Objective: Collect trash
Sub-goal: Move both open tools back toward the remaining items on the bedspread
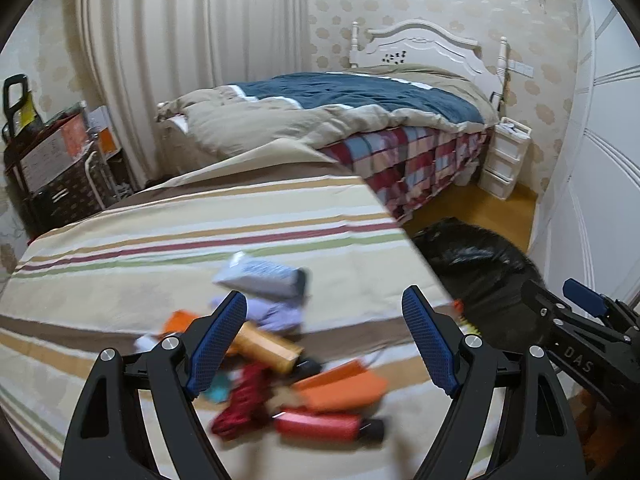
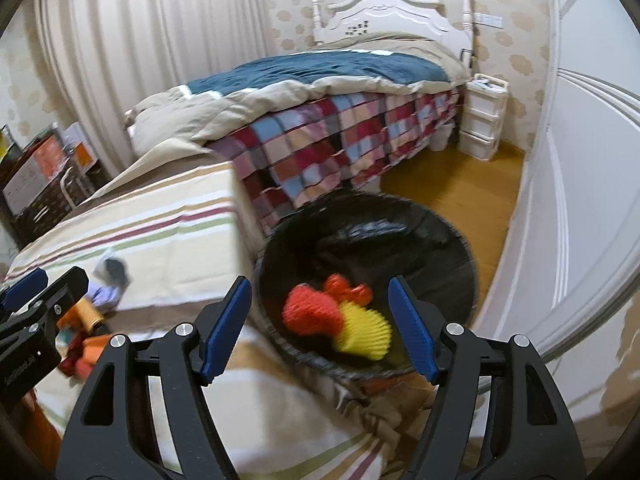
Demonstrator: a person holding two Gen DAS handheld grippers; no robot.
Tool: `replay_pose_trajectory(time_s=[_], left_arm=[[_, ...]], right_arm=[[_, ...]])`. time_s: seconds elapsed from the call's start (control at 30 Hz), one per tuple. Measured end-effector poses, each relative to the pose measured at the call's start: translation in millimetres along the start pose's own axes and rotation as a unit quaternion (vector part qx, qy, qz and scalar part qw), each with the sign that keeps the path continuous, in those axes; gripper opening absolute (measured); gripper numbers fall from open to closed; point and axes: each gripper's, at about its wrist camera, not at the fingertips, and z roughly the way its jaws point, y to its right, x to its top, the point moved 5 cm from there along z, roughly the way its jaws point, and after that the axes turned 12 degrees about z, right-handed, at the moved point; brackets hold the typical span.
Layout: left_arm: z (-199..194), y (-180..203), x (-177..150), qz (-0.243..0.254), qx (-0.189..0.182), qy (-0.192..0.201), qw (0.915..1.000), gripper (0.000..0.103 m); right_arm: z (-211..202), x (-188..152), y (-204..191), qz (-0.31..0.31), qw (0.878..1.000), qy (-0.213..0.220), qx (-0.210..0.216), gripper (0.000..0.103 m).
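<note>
Left gripper [image 1: 324, 340]: jaws wide apart, holding nothing, over the litter pile on the striped sheet [image 1: 160, 240].
Orange tube [image 1: 266, 346]: likely light and stiff; long axis runs upper left to lower right; take it across the middle.
Red pouch [image 1: 316, 426]: probably soft, lies nearly level.
Right gripper [image 2: 320, 328]: open, empty, above the black-lined bin [image 2: 440, 280] beside the sheet's edge.
Red and yellow mesh scraps [image 2: 340, 320]: already in the bin.

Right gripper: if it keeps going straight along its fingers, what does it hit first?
Most likely the red and yellow mesh scrubbers lying inside the round black bin lined with a black bag. The open right gripper frames them, with nothing between. Depth is unclear; the bin's near rim could come first.
</note>
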Motion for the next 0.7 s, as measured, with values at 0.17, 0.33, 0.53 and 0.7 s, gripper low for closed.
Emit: replay_pose_trajectory(time_s=[0.17,0.33,0.53,0.7], left_arm=[[-8,-36,-30,-0.017,0.020,-0.018,0.9995,0.080],[-13,-66,-58,-0.034,0.040,-0.036,0.9980,0.080],[-21,-99,-84,-0.054,0.062,-0.051,0.9953,0.080],[-25,-116,-99,-0.067,0.070,-0.058,0.9937,0.080]], right_arm=[[-5,-26,-30,-0.021,0.999,-0.021,0.021,0.069],[-6,-48,-58,-0.049,0.998,-0.039,0.033,0.069],[-7,-67,-81,-0.079,0.995,-0.053,0.035,0.069],[0,-81,-89,-0.096,0.993,-0.070,0.020,0.069]])
